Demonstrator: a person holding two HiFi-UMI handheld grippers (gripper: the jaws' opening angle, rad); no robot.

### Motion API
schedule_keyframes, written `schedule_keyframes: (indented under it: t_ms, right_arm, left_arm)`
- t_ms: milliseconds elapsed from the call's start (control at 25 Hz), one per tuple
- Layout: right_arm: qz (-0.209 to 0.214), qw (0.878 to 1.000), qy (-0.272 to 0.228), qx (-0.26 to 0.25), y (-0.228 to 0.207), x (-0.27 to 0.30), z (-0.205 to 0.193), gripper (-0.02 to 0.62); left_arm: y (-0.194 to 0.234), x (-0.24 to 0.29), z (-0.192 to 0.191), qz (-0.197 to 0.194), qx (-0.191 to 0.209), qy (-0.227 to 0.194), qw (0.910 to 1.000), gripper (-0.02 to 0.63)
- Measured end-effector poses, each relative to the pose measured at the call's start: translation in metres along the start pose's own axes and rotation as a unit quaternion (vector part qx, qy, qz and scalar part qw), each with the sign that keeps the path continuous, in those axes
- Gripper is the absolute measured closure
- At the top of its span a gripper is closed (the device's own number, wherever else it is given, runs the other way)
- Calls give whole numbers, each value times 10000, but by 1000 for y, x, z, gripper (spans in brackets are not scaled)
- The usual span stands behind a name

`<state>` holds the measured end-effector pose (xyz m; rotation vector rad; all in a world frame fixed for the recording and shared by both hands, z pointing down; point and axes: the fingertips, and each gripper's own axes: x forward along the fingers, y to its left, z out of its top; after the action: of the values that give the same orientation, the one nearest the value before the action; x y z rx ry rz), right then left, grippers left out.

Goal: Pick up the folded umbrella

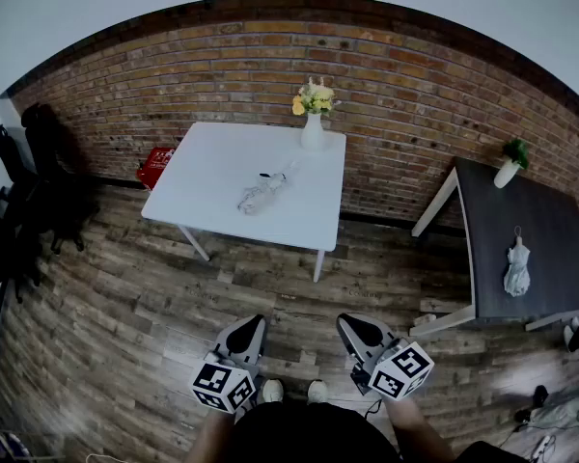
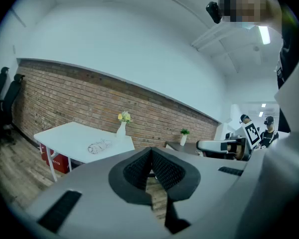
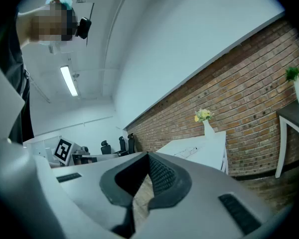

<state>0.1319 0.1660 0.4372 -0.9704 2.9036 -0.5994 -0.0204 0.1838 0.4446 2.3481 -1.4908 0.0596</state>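
Folded umbrella (image 1: pixel 265 191) lying on white table (image 1: pixel 203 177) near flower vase (image 1: pixel 313 128), well apart from left gripper (image 1: pixel 252 324) and right gripper (image 1: pixel 353 322), both clenched empty above wood floor (image 1: pixel 125 307)

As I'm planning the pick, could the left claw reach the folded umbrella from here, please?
Probably not: the left claw, shut, hangs over floor, well short of the folded umbrella on the white table.
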Motion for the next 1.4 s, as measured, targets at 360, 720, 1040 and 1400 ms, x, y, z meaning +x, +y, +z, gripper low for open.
schedule_keyframes:
  t_ms: [360,720,1040,1400]
  right_arm:
    - [-113,9998,-91,-159,32,10,2,574]
    - [-397,9989,-259,-20,42,13,1,574]
    - [-674,9972,-325,79,51,23,-3,574]
    - [-810,9962,-319,12,74,43,-10,574]
  left_arm:
    - [16,-26,-1,-103,91,11,9999,592]
    - [32,-34,1,-323,79,-4,9994,591]
    - [52,-43,5,-500,-19,-82,9987,592]
    - [80,-60,3,-595,39,-55,9982,592]
